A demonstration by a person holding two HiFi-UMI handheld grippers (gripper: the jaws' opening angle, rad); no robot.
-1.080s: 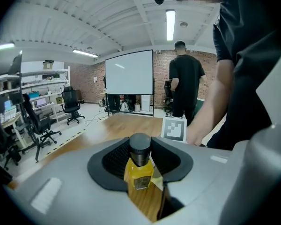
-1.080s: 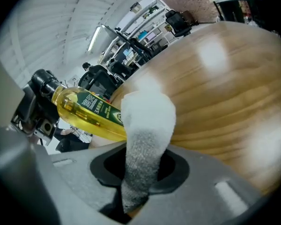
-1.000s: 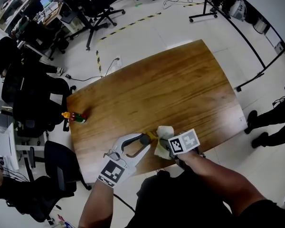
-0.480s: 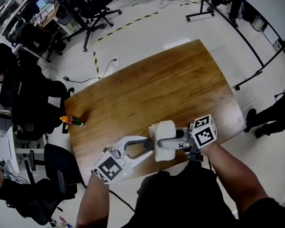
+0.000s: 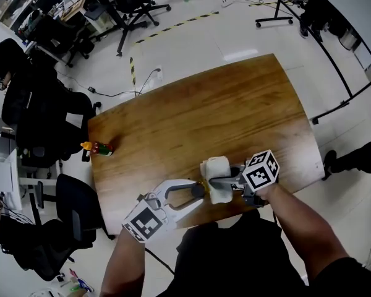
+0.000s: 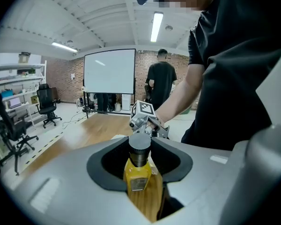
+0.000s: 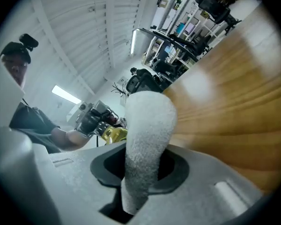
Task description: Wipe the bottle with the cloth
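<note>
A small yellow bottle [image 6: 139,177] with a grey cap sits between the jaws of my left gripper [image 6: 139,165], which is shut on it. In the head view that left gripper [image 5: 196,192] is over the table's near edge, and only a sliver of the bottle [image 5: 201,184] shows beside the cloth. My right gripper [image 5: 217,182] is shut on a folded white cloth [image 5: 215,177], held right next to the bottle's top. In the right gripper view the cloth [image 7: 147,135] stands up between the jaws, with the bottle [image 7: 113,133] just behind it to the left.
The wooden table [image 5: 222,110] stretches away from me. A small orange, green and red toy [image 5: 97,148] lies at its left edge. Office chairs [image 5: 62,122] stand to the left. A person [image 6: 160,86] stands by a projection screen [image 6: 109,74] beyond the table.
My right gripper has risen and turned, so its marker cube now faces up, and the cloth has come up against the bottle's top. The left gripper has hardly moved.
</note>
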